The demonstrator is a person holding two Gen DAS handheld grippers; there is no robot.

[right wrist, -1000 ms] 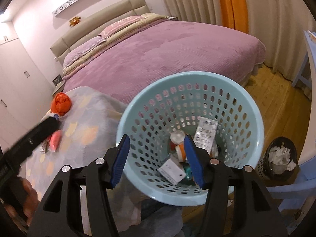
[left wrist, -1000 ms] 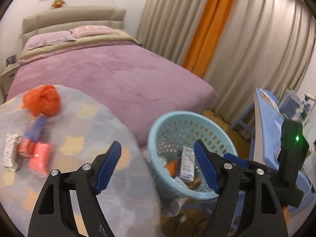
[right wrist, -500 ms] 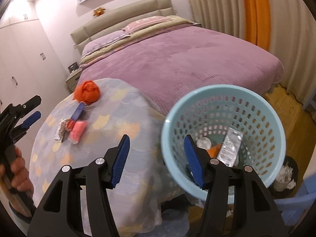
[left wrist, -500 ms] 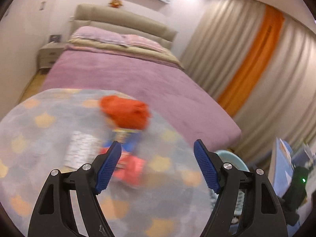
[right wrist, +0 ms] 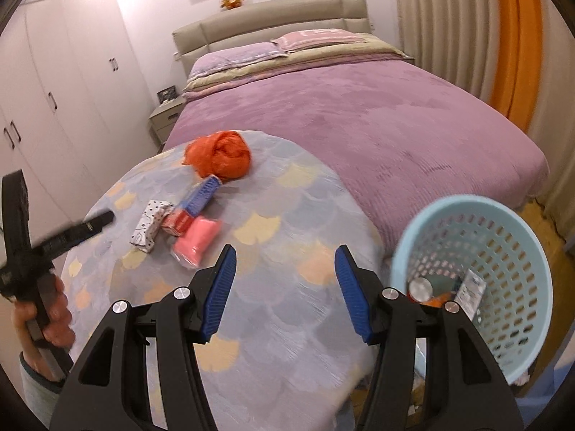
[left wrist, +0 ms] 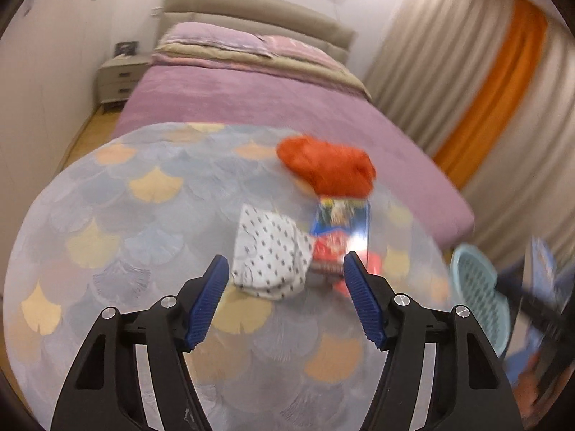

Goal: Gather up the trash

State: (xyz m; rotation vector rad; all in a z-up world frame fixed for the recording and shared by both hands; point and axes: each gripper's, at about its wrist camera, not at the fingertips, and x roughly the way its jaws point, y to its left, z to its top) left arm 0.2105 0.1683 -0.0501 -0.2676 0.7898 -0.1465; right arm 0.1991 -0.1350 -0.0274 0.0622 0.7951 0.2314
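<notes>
On the round table [left wrist: 107,237] [right wrist: 287,287] lie a white dotted packet [left wrist: 267,251] [right wrist: 149,226], a blue and red wrapper [left wrist: 339,233] [right wrist: 192,204], a pink pouch [left wrist: 373,269] [right wrist: 197,242] and a crumpled orange bag [left wrist: 327,168] [right wrist: 219,154]. My left gripper [left wrist: 284,301] hovers just short of the dotted packet; its jaws are closing, with the near end of the packet between the tips, pads not touching. It also shows at the left of the right wrist view, gripper [right wrist: 54,240] held by a hand. My right gripper [right wrist: 285,289] is open over bare tablecloth, holding nothing.
A light blue perforated basket [right wrist: 478,287] [left wrist: 478,298] with several pieces of trash inside stands on the floor right of the table. A purple bed [right wrist: 359,115] fills the far side; wardrobes [right wrist: 54,89] line the left wall, curtains [right wrist: 467,18] the right.
Both grippers swung left from the basket to the table. The left one closed in on the dotted packet and its jaws narrowed. The right gripper's jaw width is unchanged.
</notes>
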